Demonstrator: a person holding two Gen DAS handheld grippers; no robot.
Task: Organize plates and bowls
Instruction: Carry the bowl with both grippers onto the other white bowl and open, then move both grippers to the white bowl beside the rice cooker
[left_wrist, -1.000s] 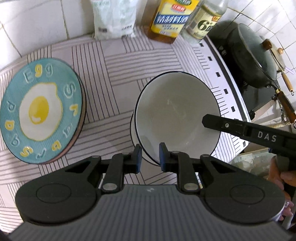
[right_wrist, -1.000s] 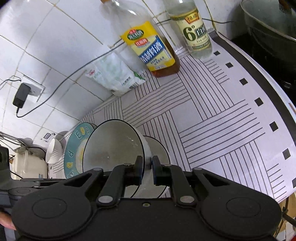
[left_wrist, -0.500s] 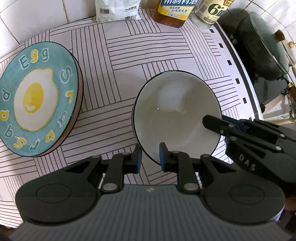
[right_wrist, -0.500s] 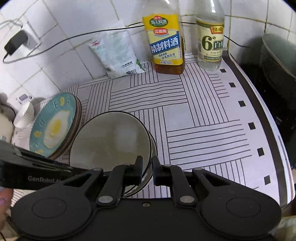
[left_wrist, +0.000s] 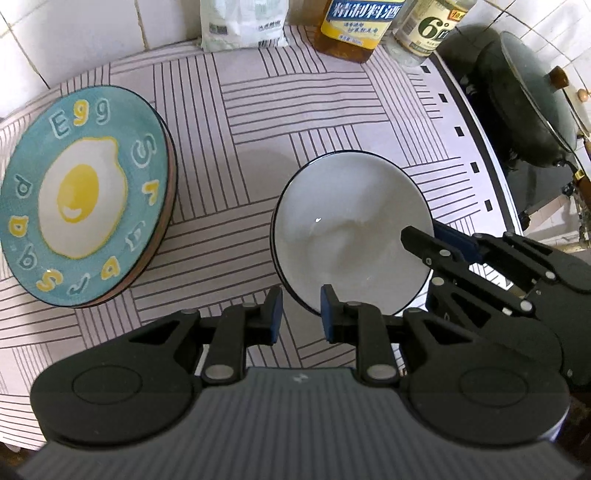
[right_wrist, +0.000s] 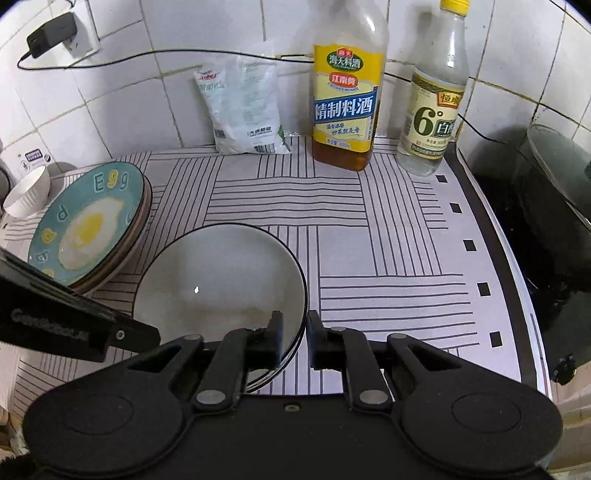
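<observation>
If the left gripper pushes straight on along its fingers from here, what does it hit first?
Most likely the near rim of the white bowl, which sits between the opening jaws of the left gripper. Just beneath is the striped mat, though depth is hard to judge.

A home kitchen is shown: a tiled wall (right_wrist: 129, 92), cooking-wine bottle (right_wrist: 345, 107), vinegar bottle (right_wrist: 436, 107) and wok (left_wrist: 524, 107) are seen.

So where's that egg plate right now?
The egg plate sits at the mat's left end in both views, left of the white bowl.
</observation>
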